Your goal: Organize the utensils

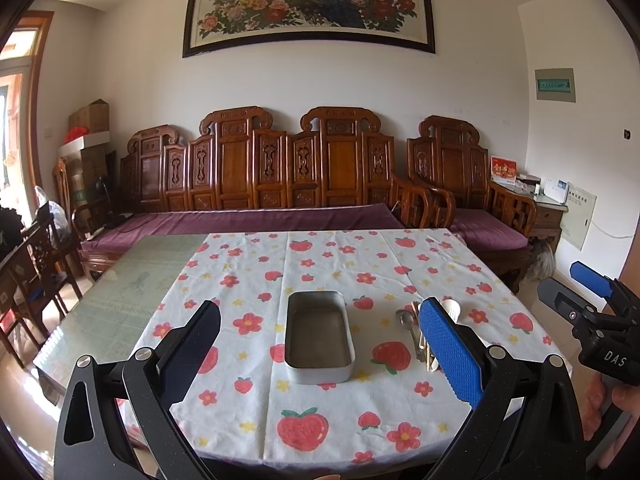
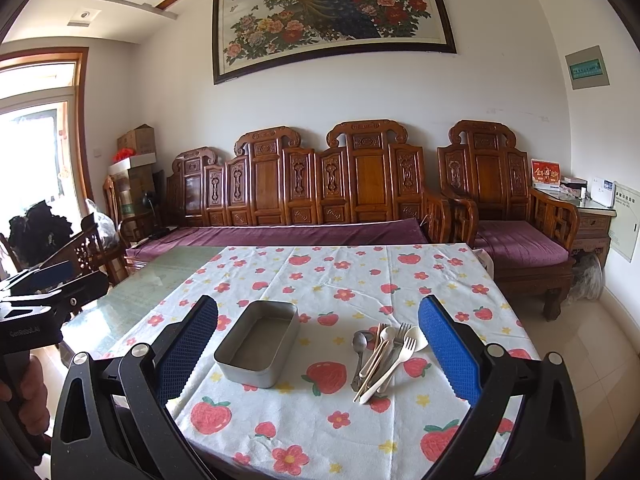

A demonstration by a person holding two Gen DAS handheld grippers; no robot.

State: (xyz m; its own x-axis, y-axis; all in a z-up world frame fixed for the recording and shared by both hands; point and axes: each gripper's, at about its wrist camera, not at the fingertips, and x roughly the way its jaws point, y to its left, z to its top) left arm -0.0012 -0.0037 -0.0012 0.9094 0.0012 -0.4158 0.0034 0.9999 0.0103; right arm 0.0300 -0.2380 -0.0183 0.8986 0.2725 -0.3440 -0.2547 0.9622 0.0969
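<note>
Here, both hand-held grippers agape: left [image 1: 320, 344], right [image 2: 318, 340], level above tablecloth [image 2: 320, 272].

Both wrist cameras sit above the near edge of the bench [image 1: 224, 412], facing across it toward the wooden sofa [image 1: 256, 168]. Left wrist view looks almost straight down the metal tin [image 1: 319, 338], close. Right wrist view stands to the right of the tin [image 2: 258, 342], tin seen obliquely. Shared: tin, utensil pile [image 2: 382, 354], sofa, painting [image 2: 332, 16]. Each view catches the other claw at its edge.
</note>
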